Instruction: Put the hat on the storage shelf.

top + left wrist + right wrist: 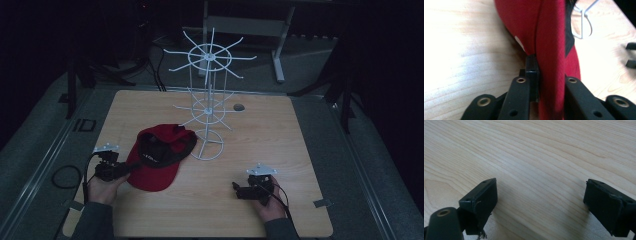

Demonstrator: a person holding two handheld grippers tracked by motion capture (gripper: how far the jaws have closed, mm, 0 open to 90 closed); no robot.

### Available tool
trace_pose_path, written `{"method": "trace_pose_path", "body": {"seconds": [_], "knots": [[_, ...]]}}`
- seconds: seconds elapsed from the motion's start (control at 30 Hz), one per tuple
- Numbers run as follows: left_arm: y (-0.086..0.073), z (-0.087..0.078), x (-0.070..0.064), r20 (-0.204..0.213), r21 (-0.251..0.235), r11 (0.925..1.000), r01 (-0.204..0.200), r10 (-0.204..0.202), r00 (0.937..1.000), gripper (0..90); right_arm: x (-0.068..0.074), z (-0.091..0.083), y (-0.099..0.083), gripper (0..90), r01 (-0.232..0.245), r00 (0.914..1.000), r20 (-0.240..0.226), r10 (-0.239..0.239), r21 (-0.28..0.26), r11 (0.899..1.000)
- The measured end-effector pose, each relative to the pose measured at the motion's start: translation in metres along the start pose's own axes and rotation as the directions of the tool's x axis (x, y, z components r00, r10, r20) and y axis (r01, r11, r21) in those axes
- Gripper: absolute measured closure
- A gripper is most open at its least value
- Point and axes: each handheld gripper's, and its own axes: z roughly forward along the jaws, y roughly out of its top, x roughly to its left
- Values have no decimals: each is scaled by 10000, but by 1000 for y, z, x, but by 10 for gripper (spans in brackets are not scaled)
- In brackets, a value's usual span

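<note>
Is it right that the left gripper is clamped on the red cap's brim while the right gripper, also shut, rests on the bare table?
Not quite: the right gripper is open, jaws wide apart over the table in the right gripper view. The left gripper does clamp the red cap.

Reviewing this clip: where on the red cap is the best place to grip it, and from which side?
Grip the red cap by its flat, thin brim, coming from its left edge, where the left gripper is already clamped on it. The crown is bulky, and the white wire rack crowds its right.
</note>
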Motion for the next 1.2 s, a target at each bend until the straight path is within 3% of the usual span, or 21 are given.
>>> {"method": "trace_pose_path", "body": {"seconds": [0.1, 0.6, 1.2], "knots": [[4, -4, -4, -180, -87, 9999, -122, 120, 9998, 851, 0, 0, 0, 117, -2, 10000, 0, 2, 1, 10000], [19, -17, -12, -77, -394, 9992, 22, -25, 10000, 853, 0, 0, 0, 117, -17, 10000, -1, 17, 4, 10000], [42, -40, -11, -192, -1417, 9893, 362, -393, 9990, 854, 0, 0, 0, 117, -4, 10000, 2, 4, -3, 10000]]}}
